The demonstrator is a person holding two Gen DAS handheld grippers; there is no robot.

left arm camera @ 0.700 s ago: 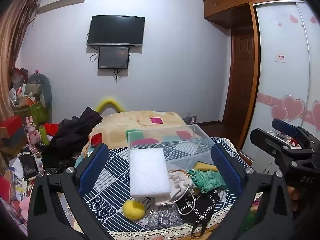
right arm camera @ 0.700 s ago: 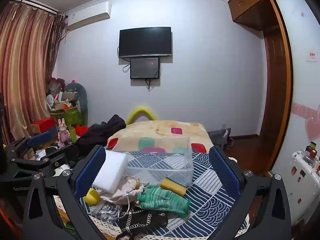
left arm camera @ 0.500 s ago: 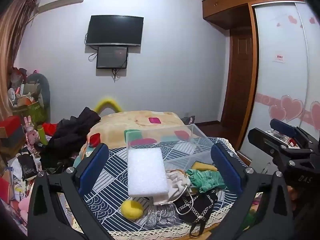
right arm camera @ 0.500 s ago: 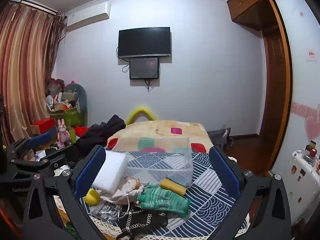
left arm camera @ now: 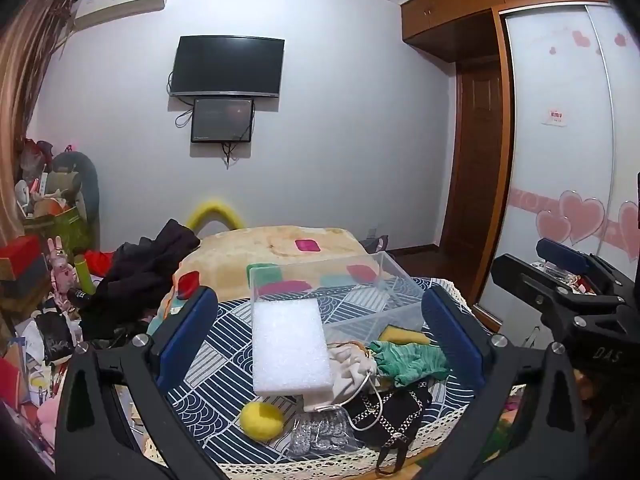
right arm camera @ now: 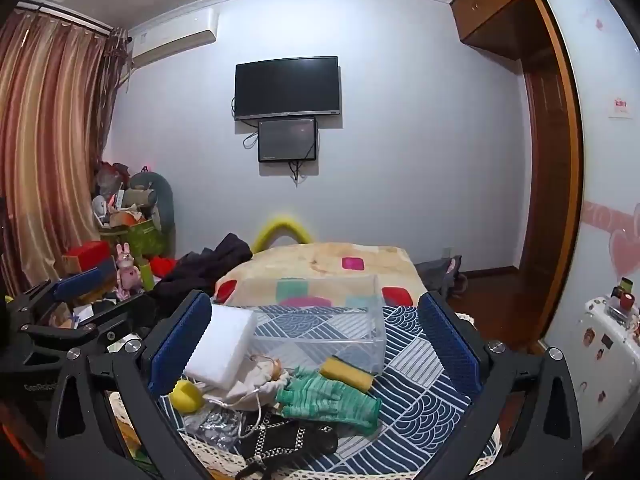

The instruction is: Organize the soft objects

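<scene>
A clear plastic box stands on a blue patterned cloth. In front of it lie a white foam block, a yellow ball, a cream drawstring pouch, a green glove, a yellow sponge, a black chain bag and a silvery pouch. My left gripper and right gripper are open and empty, held above the near edge.
A bed with a beige patchwork blanket lies behind the table, with dark clothes on its left. Cluttered toys and boxes fill the left side. A wardrobe and door stand at right.
Both views have shifted only slightly. Both grippers stay open; the objects have not moved.
</scene>
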